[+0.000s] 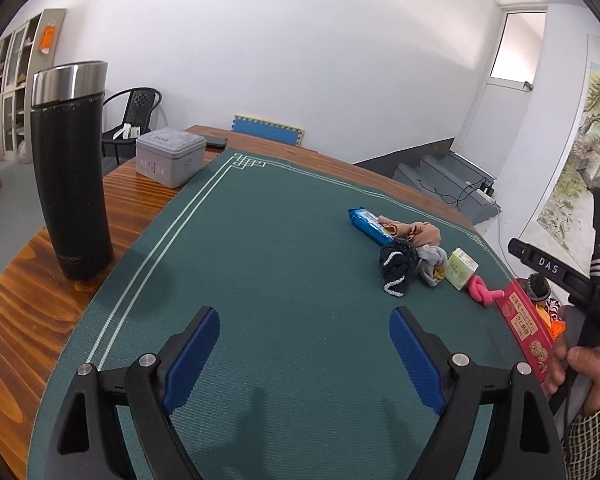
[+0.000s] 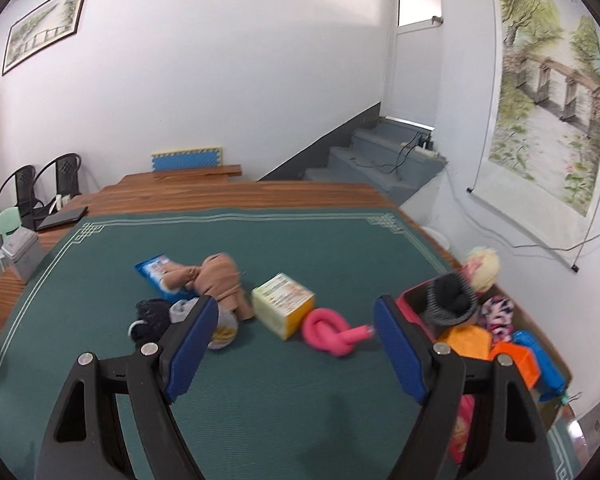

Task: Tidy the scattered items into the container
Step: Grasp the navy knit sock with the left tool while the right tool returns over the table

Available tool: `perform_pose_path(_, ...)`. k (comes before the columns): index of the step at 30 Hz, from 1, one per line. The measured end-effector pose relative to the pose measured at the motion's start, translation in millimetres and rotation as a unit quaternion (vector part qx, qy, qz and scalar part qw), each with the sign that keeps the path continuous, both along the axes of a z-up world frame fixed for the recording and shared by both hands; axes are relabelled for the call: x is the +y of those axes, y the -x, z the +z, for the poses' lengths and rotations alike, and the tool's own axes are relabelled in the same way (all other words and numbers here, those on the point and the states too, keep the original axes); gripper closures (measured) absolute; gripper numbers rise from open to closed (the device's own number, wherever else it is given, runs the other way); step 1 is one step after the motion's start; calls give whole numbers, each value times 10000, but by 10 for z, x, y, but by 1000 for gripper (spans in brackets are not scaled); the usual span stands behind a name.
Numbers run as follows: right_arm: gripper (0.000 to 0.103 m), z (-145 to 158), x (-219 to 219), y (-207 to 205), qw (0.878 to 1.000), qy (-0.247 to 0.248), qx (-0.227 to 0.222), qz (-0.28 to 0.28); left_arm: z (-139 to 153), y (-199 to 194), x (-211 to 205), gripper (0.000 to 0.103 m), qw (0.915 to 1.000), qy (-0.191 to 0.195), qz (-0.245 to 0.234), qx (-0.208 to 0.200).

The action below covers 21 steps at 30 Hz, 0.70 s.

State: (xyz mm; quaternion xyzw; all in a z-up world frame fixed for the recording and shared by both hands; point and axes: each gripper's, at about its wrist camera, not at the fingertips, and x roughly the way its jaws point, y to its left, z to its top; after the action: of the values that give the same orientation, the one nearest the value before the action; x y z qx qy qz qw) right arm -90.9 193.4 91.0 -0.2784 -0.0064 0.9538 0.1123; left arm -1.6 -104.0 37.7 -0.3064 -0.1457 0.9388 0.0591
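A wooden bench (image 2: pixel 220 194) is covered by a green mat (image 2: pixel 260 248) with a pale border. To the right of the right gripper's (image 2: pixel 296 330) jaws, at the mat's right edge, a red-walled container (image 2: pixel 410 300) is seen; inside it lie a dark grey knitted item (image 2: pixel 452 300), a pink-and-black patterned cloth (image 2: pixel 498 314), orange pieces (image 2: pixel 496 350) and a blue object (image 2: pixel 540 368), with a blond doll head (image 2: pixel 482 268) at its far rim. Well to the left of the left gripper's (image 1: pixel 304 338) jaws, a tall black flask (image 1: pixel 74 168) stands upright on bare wood, and a grey tin (image 1: pixel 170 156) is set beyond it. Ahead of the right jaws, the scattered items are grouped: a tan cloth (image 2: pixel 220 280) lies across a blue packet (image 2: pixel 156 272), a dark sock (image 2: pixel 152 320) and a grey sock (image 2: pixel 220 324) rest just beside the left jaw, a yellow-green box (image 2: pixel 284 300) sits ahead between the jaws, and a knotted pink tube (image 2: pixel 332 330) lies near the right jaw, close to the container. Both pairs of jaws are spread wide, with nothing held.
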Motion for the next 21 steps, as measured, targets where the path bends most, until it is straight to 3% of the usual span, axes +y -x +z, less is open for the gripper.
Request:
perform_pose_path(9, 20, -362, 71, 55, 9983, 500, -290, -13, -103, 71, 0, 14, 9996, 176, 154, -136)
perform_pose_path(21, 20, -654, 325, 0, 9982, 551, -240, -79, -174, 111, 55, 14, 9992, 377, 141, -54)
